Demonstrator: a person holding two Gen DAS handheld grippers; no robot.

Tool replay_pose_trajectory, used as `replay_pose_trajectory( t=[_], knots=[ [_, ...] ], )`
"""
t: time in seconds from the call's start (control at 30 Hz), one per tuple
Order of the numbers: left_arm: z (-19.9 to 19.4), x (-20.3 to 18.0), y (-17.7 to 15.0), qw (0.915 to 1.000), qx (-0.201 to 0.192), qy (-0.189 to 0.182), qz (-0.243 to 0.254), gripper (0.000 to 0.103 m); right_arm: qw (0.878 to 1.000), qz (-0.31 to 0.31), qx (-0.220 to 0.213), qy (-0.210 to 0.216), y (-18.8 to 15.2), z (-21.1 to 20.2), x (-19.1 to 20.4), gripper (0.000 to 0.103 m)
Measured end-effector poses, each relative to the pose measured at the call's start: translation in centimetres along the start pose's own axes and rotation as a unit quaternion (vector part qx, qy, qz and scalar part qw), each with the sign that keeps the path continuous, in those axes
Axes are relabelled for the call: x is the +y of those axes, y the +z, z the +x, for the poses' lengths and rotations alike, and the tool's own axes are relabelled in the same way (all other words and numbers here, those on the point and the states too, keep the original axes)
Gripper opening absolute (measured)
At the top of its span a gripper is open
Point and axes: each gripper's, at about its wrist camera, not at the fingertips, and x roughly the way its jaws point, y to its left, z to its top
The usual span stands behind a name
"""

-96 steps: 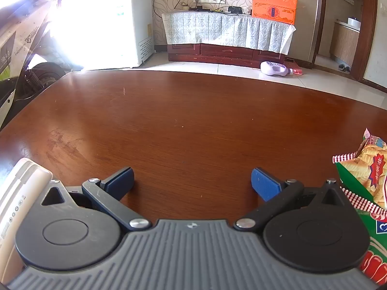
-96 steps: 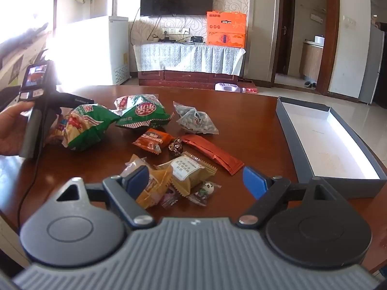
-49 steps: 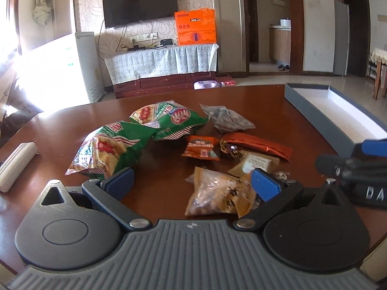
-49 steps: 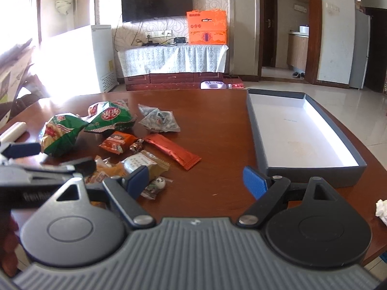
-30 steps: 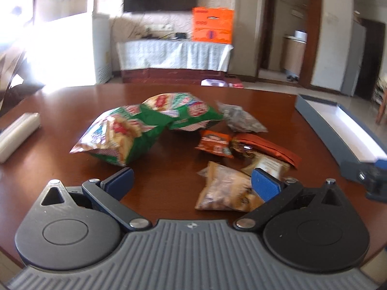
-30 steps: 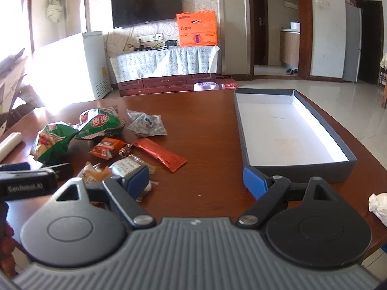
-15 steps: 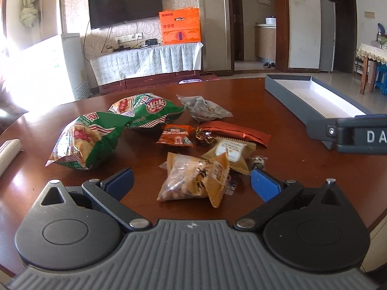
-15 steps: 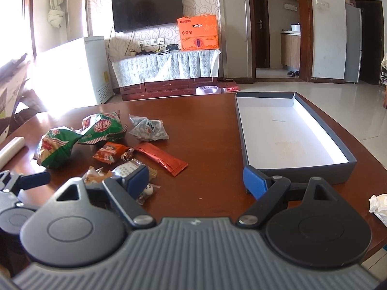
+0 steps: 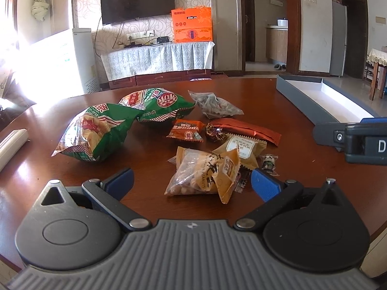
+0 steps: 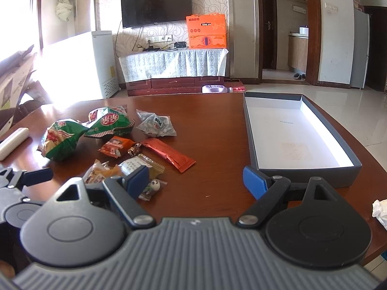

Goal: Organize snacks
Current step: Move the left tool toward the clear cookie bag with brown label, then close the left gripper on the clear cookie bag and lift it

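Nothing packed yet: every snack is lying loose on the desk [image 9: 297, 174].

Nearest, the left gripper [image 9: 192, 181] is hovering with its fingers [image 9: 119, 180] spread apart and holding nothing, lined up on the peanuts [image 9: 203, 175] just ahead (probably the first pick). The right gripper [image 10: 193, 180] is likewise hanging wide apart and bare, low over the desk between the pile and the box [image 10: 312, 172]. Beyond the peanuts are lying a tan packet [image 9: 244, 146], a wrapped sweet [image 9: 268, 162], an orange packet [image 9: 186, 130], a red bar [image 9: 249, 130], two green bags [image 9: 96, 130] and a grey pouch [image 9: 216, 105]. The box, off to the right, is sitting with its white floor showing nothing inside, so the whole sorting job is judged still to be waiting.
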Motion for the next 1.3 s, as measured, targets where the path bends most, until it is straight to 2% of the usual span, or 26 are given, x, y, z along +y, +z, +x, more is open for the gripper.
replay_pose_trajectory(
  t=[0.43, 0.77, 0.8, 0.83, 0.9, 1.23, 1.27, 1.3],
  knots=[
    [0.7, 0.5, -0.4, 0.9998, 0.002, 0.002, -0.018, 0.103, 1.0, -0.009, -0.001, 0.003, -0.1, -0.3, 0.3, 0.086],
    [1.6, 0.5, -0.7, 0.9998, 0.006, -0.014, -0.01, 0.103, 1.0, -0.007, 0.0, 0.001, 0.0, -0.4, 0.1, 0.086],
    [1.6, 0.5, -0.7, 0.9998, 0.004, -0.017, -0.01, 0.098, 1.0, -0.006, 0.0, 0.001, 0.0, -0.4, 0.1, 0.086],
    [1.6, 0.5, -0.7, 0.9997, 0.004, -0.022, -0.01, 0.088, 1.0, -0.006, 0.0, 0.001, 0.0, -0.4, 0.0, 0.086],
    [2.0, 0.5, -0.7, 0.9993, 0.014, -0.035, -0.008, 0.081, 1.0, -0.007, 0.0, 0.001, 0.0, -0.4, 0.1, 0.086],
    [3.1, 0.6, -0.1, 0.9989, 0.01, -0.043, -0.015, 0.081, 1.0, -0.015, 0.006, 0.003, -0.1, -0.4, 0.4, 0.086],
    [3.2, 0.5, -0.1, 0.999, 0.006, -0.044, -0.01, 0.078, 1.0, -0.016, 0.007, 0.003, -0.1, -0.3, 0.5, 0.086],
    [3.3, 0.4, -0.1, 0.9987, 0.006, -0.051, -0.005, 0.066, 1.0, -0.019, 0.008, 0.002, -0.1, -0.3, 0.5, 0.086]
  ],
)
